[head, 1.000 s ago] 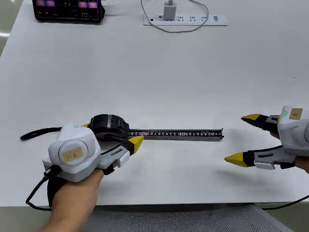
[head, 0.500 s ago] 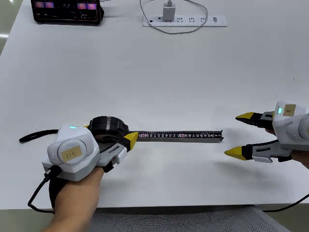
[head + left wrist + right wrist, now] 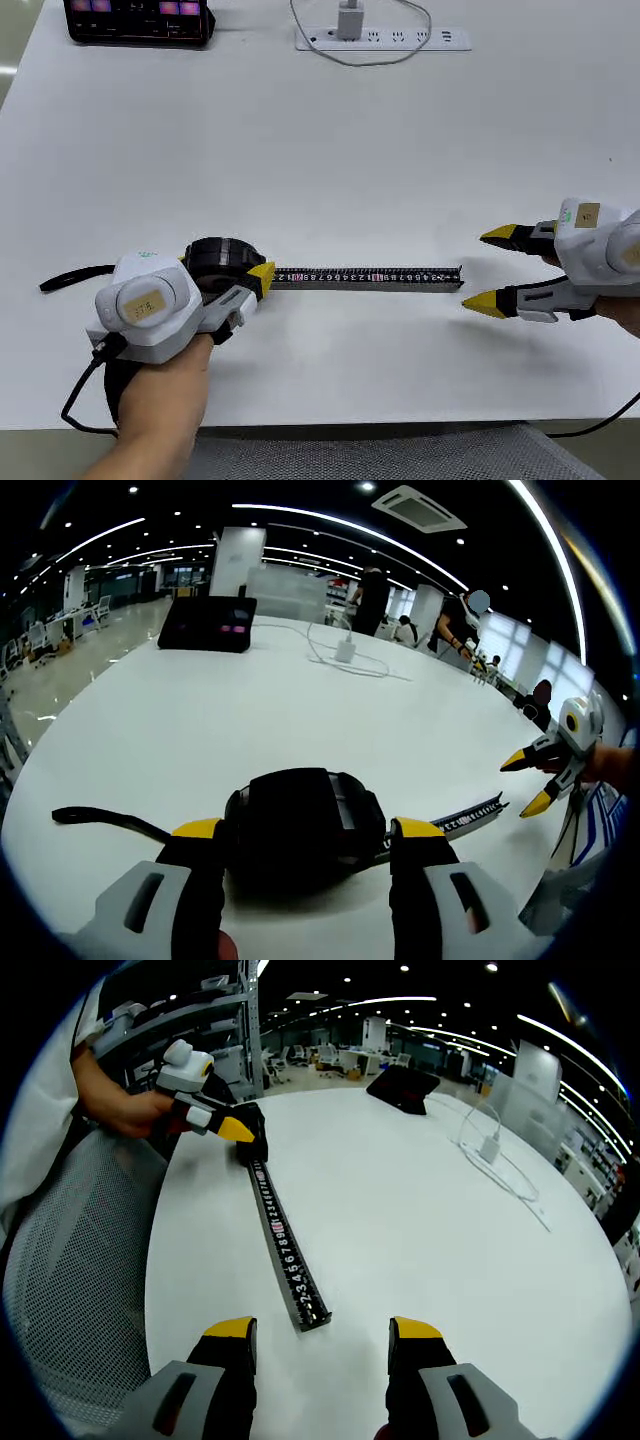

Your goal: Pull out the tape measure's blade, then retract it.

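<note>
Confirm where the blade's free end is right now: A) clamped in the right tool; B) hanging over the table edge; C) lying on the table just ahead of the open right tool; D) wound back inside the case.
C: the blade lies flat on the table, its end just short of the right tool, whose jaws stand apart and touch nothing. The left tool grips the case.
</note>
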